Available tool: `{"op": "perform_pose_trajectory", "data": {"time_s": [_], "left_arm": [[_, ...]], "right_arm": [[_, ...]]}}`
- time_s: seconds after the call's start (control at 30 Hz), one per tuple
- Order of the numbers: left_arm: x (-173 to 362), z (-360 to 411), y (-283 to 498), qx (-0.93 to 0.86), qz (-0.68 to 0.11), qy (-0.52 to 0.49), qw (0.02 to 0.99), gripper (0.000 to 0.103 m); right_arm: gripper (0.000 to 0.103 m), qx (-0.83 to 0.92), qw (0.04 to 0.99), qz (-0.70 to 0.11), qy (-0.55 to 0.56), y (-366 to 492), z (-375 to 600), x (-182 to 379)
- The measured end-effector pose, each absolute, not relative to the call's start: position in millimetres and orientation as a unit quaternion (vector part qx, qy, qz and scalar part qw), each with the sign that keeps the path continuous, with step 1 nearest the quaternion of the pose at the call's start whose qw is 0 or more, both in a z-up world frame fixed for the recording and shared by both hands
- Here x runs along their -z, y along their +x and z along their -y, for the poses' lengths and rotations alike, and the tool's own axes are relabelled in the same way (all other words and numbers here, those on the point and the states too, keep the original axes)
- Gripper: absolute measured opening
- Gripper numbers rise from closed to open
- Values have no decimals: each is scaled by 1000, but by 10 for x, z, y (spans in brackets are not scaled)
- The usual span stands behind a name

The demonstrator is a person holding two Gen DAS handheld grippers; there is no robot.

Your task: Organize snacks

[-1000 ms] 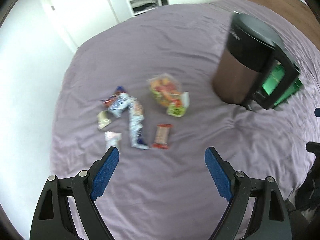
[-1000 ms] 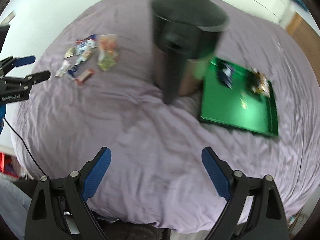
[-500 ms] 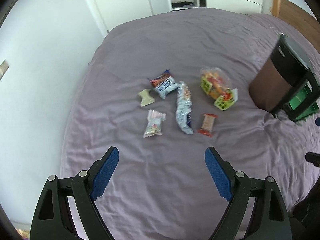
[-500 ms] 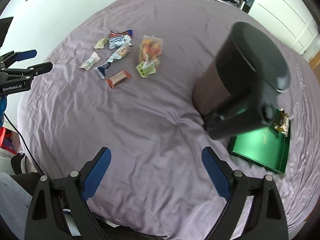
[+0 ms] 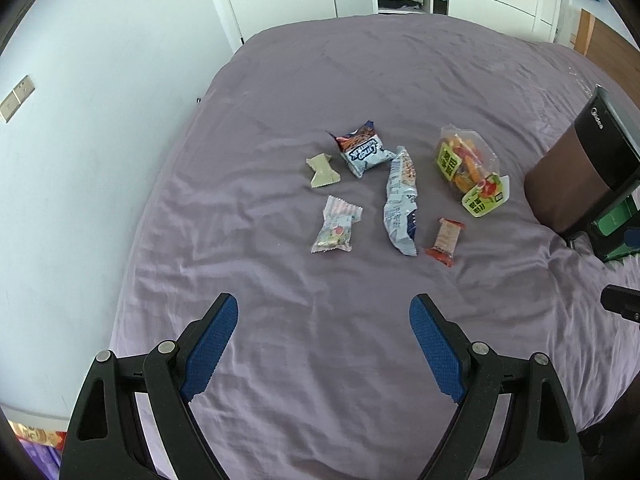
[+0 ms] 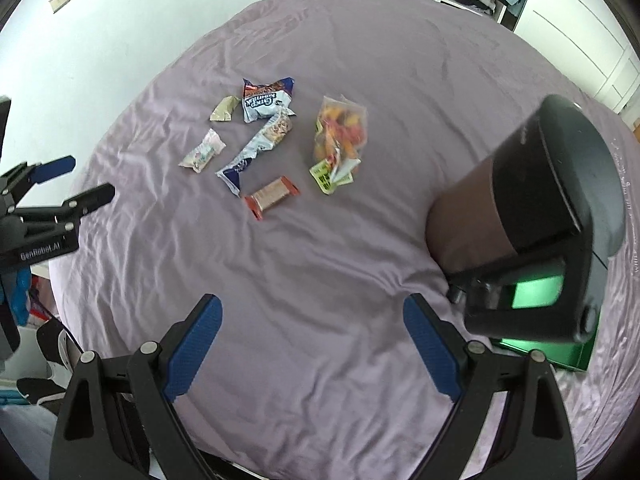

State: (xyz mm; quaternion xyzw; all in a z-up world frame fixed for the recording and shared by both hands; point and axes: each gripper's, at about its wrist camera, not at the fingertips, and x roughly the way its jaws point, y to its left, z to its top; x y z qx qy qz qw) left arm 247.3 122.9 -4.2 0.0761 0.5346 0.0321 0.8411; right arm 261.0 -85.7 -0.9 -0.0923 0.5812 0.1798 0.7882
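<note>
Snacks are lying in a loose cluster on the purple bed, ahead of both sets of fingers and touched by neither. The left gripper is hovering with its fingers spread wide and nothing between them, and the right gripper is likewise gaping and empty. From the left gripper the pale striped packet is lying closest, straight ahead and a little to the left side, with the long blue-and-white bag beside it, its long axis running away from the fingers (so a grasp across its narrow waist looks the natural one). The red-ended bar, the blue cookie pack, the small beige packet and the clear bag of orange sweets are sitting near one another but mostly apart. From the right gripper the red-ended bar is the nearest piece, lying slantwise. To the right of the cluster a dark brown-and-black bin is standing in front of a green tray, mostly hiding it; if the tray is the goal, anything carried will probably need to pass around or over the bin. Open bed is lying all round the snacks, and the bed's edge is close under the left gripper in the right-wrist view.
</note>
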Motion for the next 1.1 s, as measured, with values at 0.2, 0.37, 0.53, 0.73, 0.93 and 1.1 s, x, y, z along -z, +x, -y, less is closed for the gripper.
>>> {"op": "perform_pose_trajectory", "data": {"time_s": [0.2, 0.37, 0.53, 0.73, 0.93, 1.1], "left_arm": [[120, -1287, 2539, -35, -540, 69, 838, 84], [199, -1291, 2628, -33, -544, 68, 836, 84], [277, -1298, 2711, -31, -548, 64, 834, 84], [408, -1339, 2814, -33, -556, 59, 829, 84], [549, -1402, 2907, -37, -563, 50, 824, 84], [681, -1435, 2998, -39, -571, 49, 818, 84]], "right_arm": [[103, -180, 785, -587, -81, 2692, 727, 103], [103, -180, 784, -591, -62, 2751, 674, 202], [103, -181, 780, -597, -54, 2822, 586, 312], [103, -177, 774, -606, -44, 2948, 470, 449], [103, -164, 775, -610, -37, 3062, 385, 548], [103, -156, 775, -612, -28, 3132, 325, 639]]}}
